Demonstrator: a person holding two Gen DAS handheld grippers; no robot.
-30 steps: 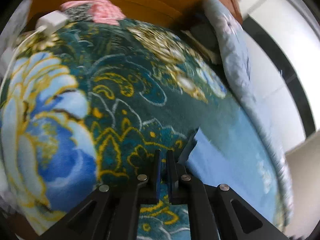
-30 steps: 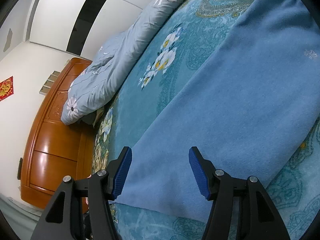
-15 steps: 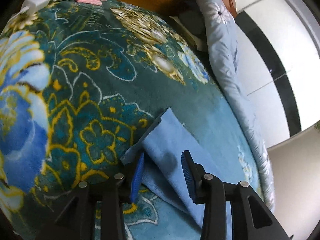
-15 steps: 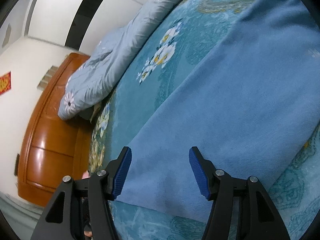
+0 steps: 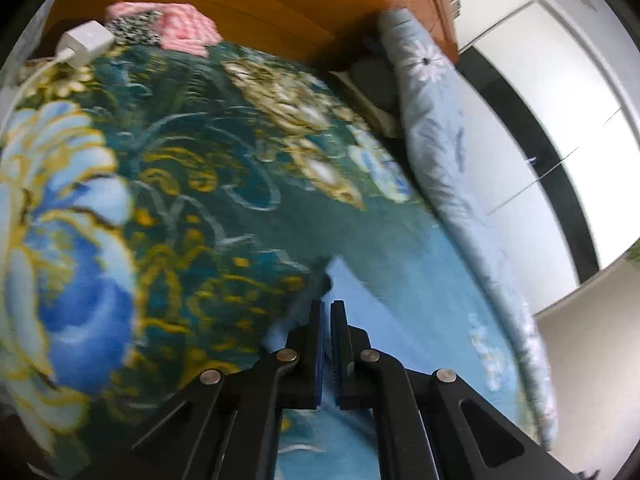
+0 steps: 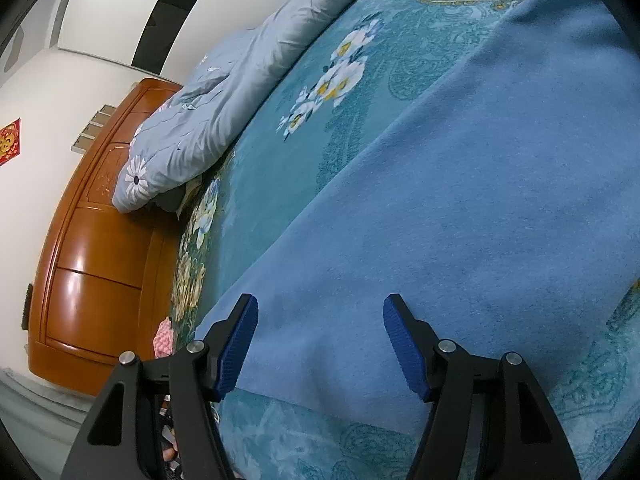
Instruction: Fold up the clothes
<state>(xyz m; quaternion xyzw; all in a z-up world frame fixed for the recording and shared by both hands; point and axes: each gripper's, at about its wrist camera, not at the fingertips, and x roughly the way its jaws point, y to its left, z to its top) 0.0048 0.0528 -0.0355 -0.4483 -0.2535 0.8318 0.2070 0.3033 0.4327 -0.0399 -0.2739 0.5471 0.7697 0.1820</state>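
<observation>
The left gripper (image 5: 327,320) is clamped shut, seemingly on the cloth's (image 5: 360,300) corner at lower centre. The right gripper (image 6: 320,344) is held open over the near hem; that hem should be pinched before lifting.

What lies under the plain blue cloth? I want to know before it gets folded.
The blue cloth lies spread flat on the teal flowered blanket, which shows all around its edges. Whatever sits beneath the cloth's middle is covered, so nothing else can be confirmed there.

Black tongs (image 6: 320,344), silver screws, ribbed blue pads (image 6: 236,348).
</observation>
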